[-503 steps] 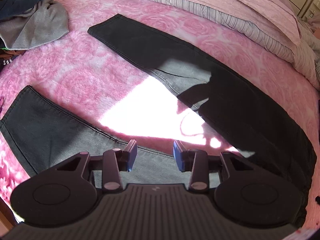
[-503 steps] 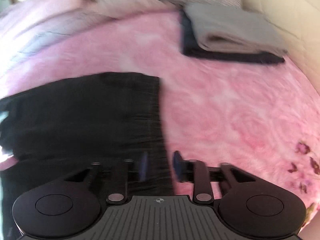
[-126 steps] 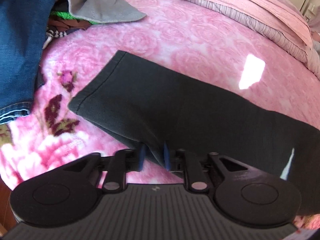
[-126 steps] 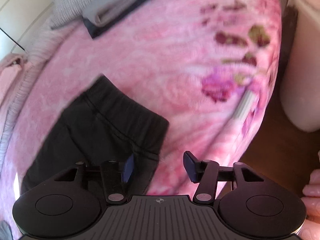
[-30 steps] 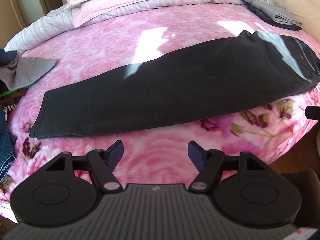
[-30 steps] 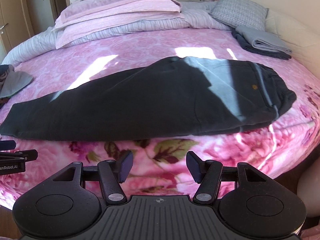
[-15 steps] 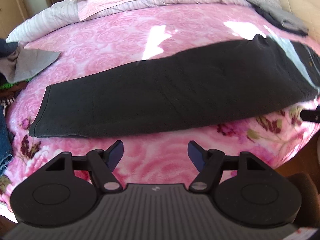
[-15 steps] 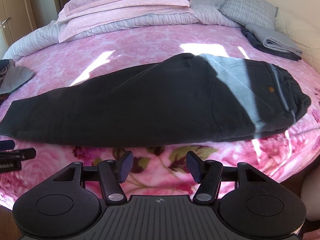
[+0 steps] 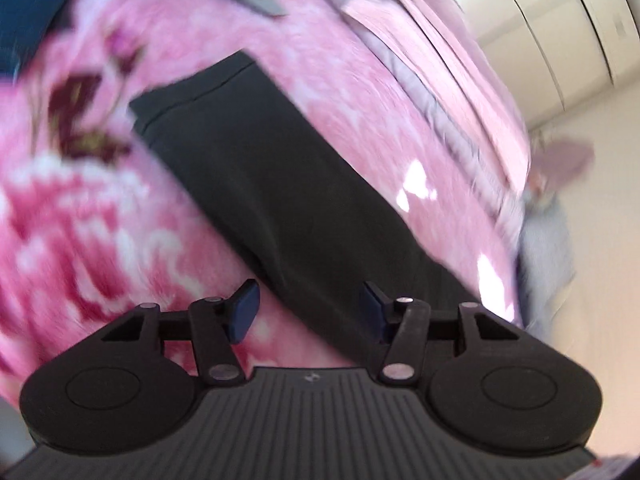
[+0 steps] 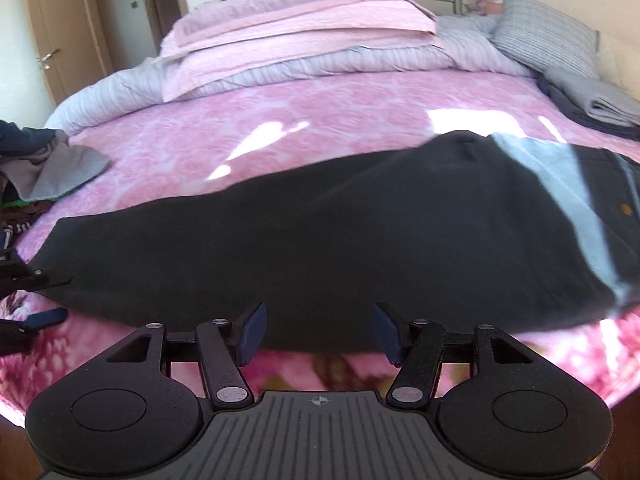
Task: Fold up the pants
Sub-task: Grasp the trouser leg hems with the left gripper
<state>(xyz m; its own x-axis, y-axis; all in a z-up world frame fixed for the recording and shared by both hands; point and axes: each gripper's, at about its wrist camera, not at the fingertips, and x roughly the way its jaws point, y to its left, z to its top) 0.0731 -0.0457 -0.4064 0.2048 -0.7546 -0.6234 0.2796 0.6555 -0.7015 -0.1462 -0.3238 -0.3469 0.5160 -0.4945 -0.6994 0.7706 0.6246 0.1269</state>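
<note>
Pants (image 10: 320, 248): one dark pair, legs already laid one on the other, stretched left to right across the near half of the pink floral bedspread (image 10: 280, 128); cuffs at far left, waistband with a small brass button (image 10: 625, 209) at far right.

Left gripper (image 9: 310, 312): jaws closing, set astride the near edge of the leg close to the cuff end; pads not yet pressing cloth. View heavily blurred.

Right gripper (image 10: 318, 334): jaws wide apart, empty, hovering just over the near edge at mid-leg.

Risks, as judged:
- Left jaws may catch only the top layer, so the lower leg stays behind and the fold skews.
- Pads may bite the plush bedspread along with the cloth.
- With the left one near the cuff and the right at mid-leg, an uneven lift could twist the stack.

Count:
- pants: one
- grippers: two
- folded grey stack (image 10: 592, 104), far right: one
- checked cushion (image 10: 548, 28): one
- loose clothes heap (image 10: 44, 168), far left: one; items within cannot be told.
</note>
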